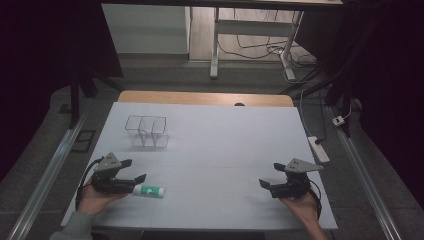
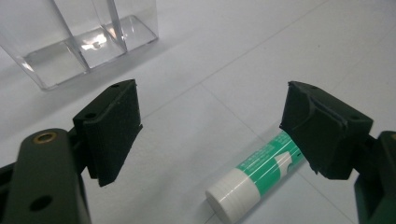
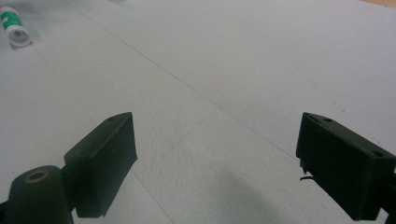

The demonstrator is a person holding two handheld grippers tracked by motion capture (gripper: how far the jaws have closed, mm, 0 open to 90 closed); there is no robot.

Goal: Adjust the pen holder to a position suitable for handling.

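A green and white glue stick [image 1: 149,190] lies on its side on the white table sheet [image 1: 215,150], near the front left. My left gripper [image 1: 133,171] is open just beside it, with its near jaw over the tube's end. In the left gripper view the glue stick [image 2: 254,177] lies low and partly under the right-hand jaw, its white cap toward the camera. A clear two-compartment box [image 1: 146,131] stands empty behind, and that box [image 2: 79,42] shows at the top left. My right gripper [image 1: 271,175] is open over bare sheet at the front right. The glue stick [image 3: 14,25] shows far off.
The wooden table edge [image 1: 205,98] runs along the back. A power strip [image 1: 318,148] with cables lies off the table's right side. Metal rails run along both sides on the floor.
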